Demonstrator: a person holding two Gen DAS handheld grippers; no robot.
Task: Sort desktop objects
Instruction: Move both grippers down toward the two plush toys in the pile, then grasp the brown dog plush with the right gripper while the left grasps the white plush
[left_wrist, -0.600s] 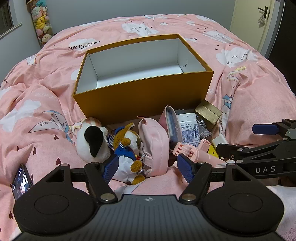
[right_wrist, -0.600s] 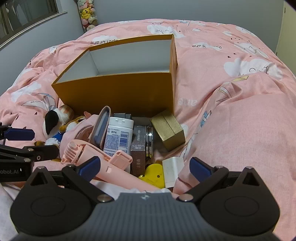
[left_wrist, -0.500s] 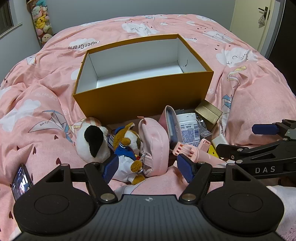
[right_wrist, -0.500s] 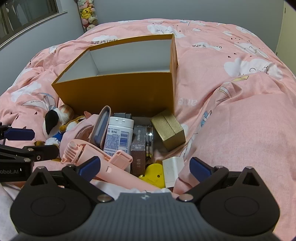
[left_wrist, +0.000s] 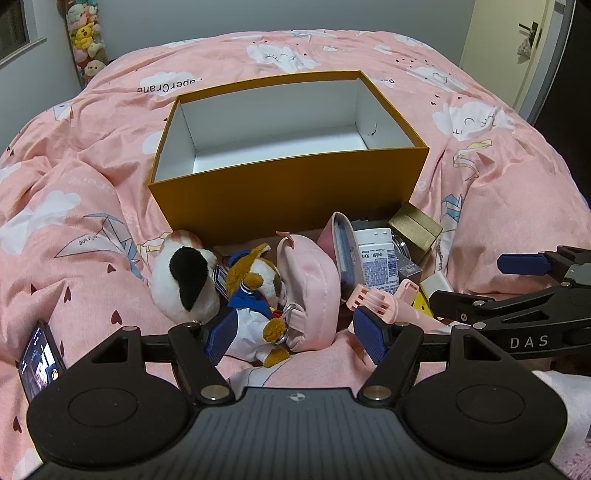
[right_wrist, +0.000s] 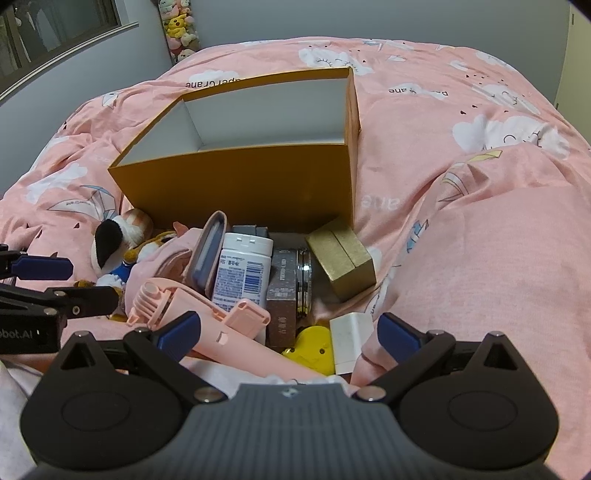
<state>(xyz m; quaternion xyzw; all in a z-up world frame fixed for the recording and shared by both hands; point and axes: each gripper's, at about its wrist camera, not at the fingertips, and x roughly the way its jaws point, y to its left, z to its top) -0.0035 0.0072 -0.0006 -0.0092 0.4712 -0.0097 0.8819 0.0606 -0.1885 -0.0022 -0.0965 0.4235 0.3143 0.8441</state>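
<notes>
1. Hidden: a glass jar (right_wrist: 305, 281) and a dark grey item behind the white bottle (right_wrist: 242, 275) are largely covered; the yellow object (right_wrist: 312, 349) is cut off by the right gripper (right_wrist: 289, 330).
2. Orange box (left_wrist: 291, 192), white inside, sits open on the pink duvet (left_wrist: 74, 192); the clutter lies against its near wall.
3. Left gripper (left_wrist: 295, 334), jaws spread, holds nothing; the sailor plush (left_wrist: 255, 295) lies between its fingers. Right gripper, jaws spread wide, hovers over the pink fan (right_wrist: 207, 317).

Dim, even indoor light with a cool cast; soft shadows gather in front of the box (left_wrist: 288, 192). Both views are sharp, with strong fisheye bending and dark corners.
</notes>
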